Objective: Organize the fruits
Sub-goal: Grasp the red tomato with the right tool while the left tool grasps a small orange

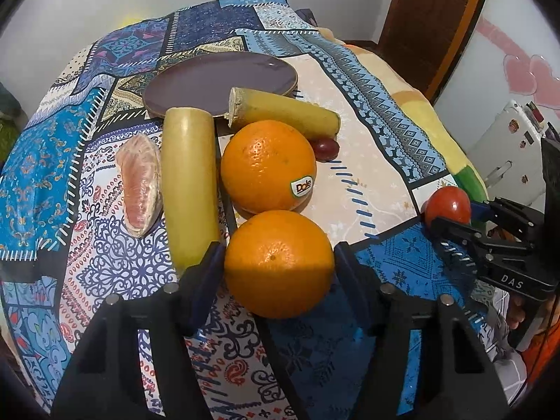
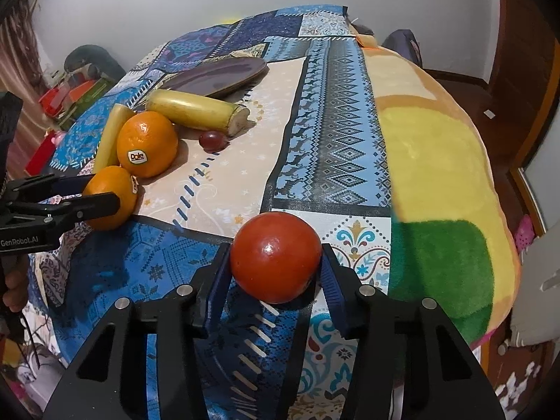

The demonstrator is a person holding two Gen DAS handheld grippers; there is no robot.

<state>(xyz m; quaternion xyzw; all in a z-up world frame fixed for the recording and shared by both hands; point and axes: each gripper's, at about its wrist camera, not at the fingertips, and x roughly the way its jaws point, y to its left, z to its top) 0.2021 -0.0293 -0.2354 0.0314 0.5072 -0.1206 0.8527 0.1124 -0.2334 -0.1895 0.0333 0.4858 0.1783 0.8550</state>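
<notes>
So on my feed the left gripper (image 1: 278, 262) is pinching the near orange (image 1: 278, 262), pads touching both its sides, with the fruit sitting on the patterned bedspread (image 1: 395, 269). The right gripper (image 2: 275, 262) is clamped on a tomato (image 2: 275, 257) over to the right, also resting on the cloth. Just beyond the near orange is the Dole orange (image 1: 267, 166) (sticker facing me), with two banana pieces (image 1: 189, 189) beside it, a grape (image 1: 325, 148), a peeled citrus segment (image 1: 140, 185) on the left, and a purple plate (image 1: 217, 77) at the far end.
</notes>
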